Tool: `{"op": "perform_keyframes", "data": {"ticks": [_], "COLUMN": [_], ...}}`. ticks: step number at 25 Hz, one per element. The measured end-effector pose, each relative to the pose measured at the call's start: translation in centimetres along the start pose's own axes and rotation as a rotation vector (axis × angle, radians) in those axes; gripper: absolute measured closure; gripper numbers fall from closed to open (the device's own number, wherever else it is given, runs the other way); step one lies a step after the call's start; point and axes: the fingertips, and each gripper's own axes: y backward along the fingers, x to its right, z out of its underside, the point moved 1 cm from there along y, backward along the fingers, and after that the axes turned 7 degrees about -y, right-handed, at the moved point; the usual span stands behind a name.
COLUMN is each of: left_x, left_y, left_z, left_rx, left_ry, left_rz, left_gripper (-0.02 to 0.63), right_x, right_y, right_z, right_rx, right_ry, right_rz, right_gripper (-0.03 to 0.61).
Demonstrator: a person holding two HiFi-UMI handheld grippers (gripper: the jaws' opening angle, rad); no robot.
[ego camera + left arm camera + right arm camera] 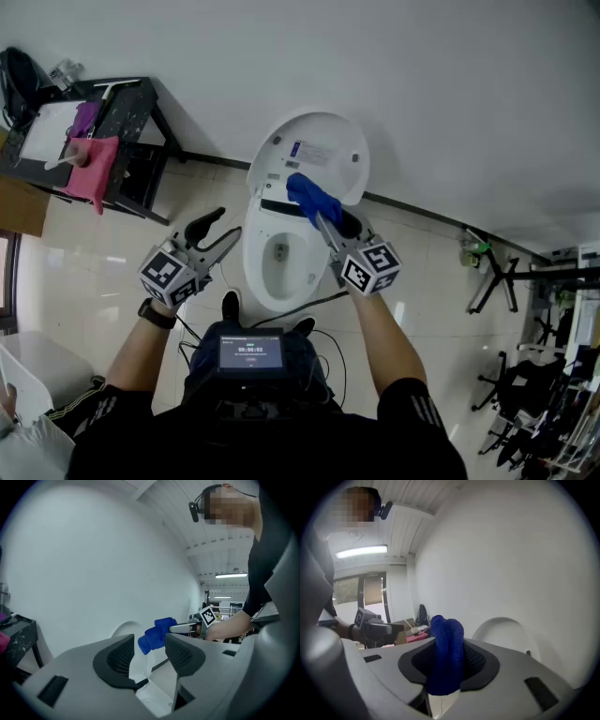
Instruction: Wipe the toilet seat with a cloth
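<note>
The right gripper [327, 228] is clamped on a bunched blue cloth [309, 195], holding it over the far rim of the white toilet [255, 251], just in front of its raised lid [323, 141]. The left gripper [217, 236] hangs left of the bowl, jaws apart and empty.
</note>
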Motion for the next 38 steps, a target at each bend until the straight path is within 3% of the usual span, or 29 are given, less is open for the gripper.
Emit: {"op": "perform_keyframes", "data": {"ticks": [3, 11, 17, 24, 33, 38], "left_x": [-1.6, -4.8, -6.7, -9.4, -9.1, -8.8], "left_y": [0.1, 0.5, 0.5, 1.7, 3.5, 3.6], "left_z": [2.2, 7.5, 12.3, 17.1, 22.9, 23.6], "left_rx": [-0.013, -0.048, -0.082, -0.102, -0.149, -0.154], "left_ry": [-0.056, 0.047, 0.089, 0.142, 0.2, 0.217], "left_rz": [0.019, -0.028, -0.029, -0.068, -0.087, -0.097], "left_gripper": [0.402, 0.393, 0.379, 0.377, 0.379, 0.379], "right_x": [1.8, 5.3, 7.3, 9.6, 10.0, 10.3], "right_y": [-4.0, -14.7, -21.0, -25.8, -26.9, -26.0], "right_z": [3.1, 15.3, 28.5, 42.5, 52.5, 54.5], "right_rx": [-0.065, -0.269, -0.515, -0.769, -0.952, -0.974], "right_ry": [0.029, 0.072, 0.18, 0.472, 0.571, 0.506], "right_rz": [0.01, 0.002, 0.006, 0.046, 0.002, -0.018], "right_gripper": [0.445, 0.445, 0.445, 0.445, 0.443, 0.443]}}
